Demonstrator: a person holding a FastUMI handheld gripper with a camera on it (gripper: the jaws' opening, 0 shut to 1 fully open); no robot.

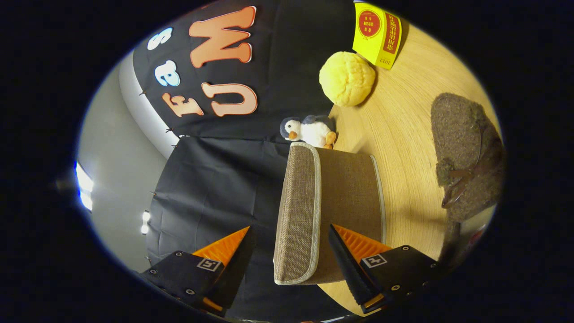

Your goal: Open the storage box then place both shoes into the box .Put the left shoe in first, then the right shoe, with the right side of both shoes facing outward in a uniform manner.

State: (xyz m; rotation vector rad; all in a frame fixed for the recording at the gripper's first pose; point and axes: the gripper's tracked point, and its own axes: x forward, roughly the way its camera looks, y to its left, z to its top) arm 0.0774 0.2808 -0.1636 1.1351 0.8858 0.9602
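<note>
Looking along the tongs (289, 244) from the gripper view, I see the whole scene rolled onto its side, the wooden bench (403, 134) running up one flank and the booth's black cloth wall (215, 179) on the other. My two fingers (224, 251) are spread wide, and the storage box (323, 211), a brown woven fabric piece with pale piping round its lid edge, sits between them. One finger lies against the box's broad side near its lower corner; the other stands clear of the lid face with dark cloth showing in the gap, so I am not pinching it. The lid looks flush against the box body. Just beyond the box, a small plush penguin (309, 130) rests at the bench's edge by the cloth. Farther on lies a round yellow plush ball (346, 78), and past that a yellow carton (377, 33) with a red label. Well apart from the box, off to the side, a dark brown fuzzy shoe (466, 152) lies on the bench.
</note>
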